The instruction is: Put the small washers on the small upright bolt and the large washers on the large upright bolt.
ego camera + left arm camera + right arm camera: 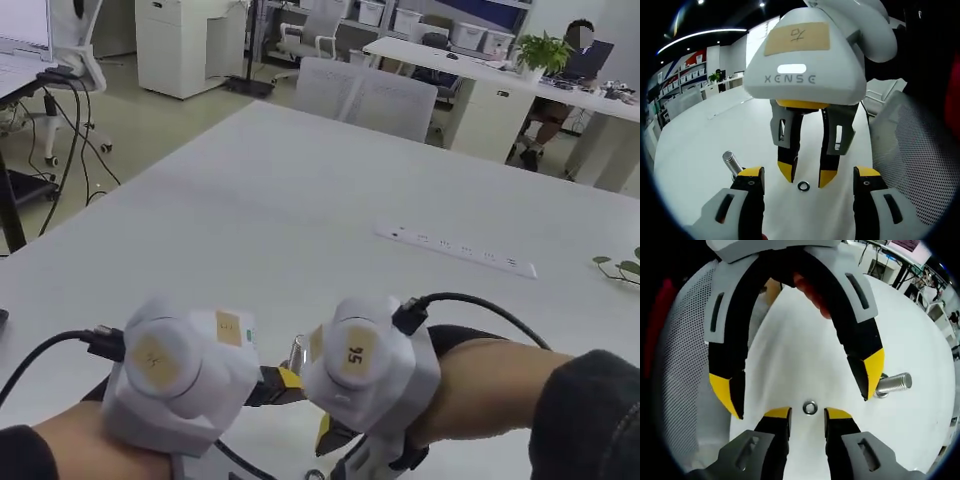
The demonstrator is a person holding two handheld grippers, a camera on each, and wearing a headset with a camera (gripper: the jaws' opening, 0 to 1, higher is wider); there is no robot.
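Two grippers meet nose to nose at the near edge of the white table. On the left gripper the jaws are spread wide, nothing in them. On the right gripper the jaws are parted only a little, a narrow gap, gripping nothing, tips low over the tabletop.

One washer lies flat on the table just ahead of the right gripper's tips, centred on their gap and clear of both tips. It also falls inside the wider span of the left jaws. Small or large washer: cannot tell.

The bolt, silver and threaded, stands on the table near the washer, off to one side and just outside one left jaw tip. Whether it touches that tip cannot be told. In the head view its top pokes up between the two gripper bodies. A dark sleeve enters at the bottom right.

Further out there is bare tabletop, then a white power strip right of centre and green leaves at the right edge. Past the far edge are grey mesh chairs. Behind them is a desk with a potted plant and a seated person.
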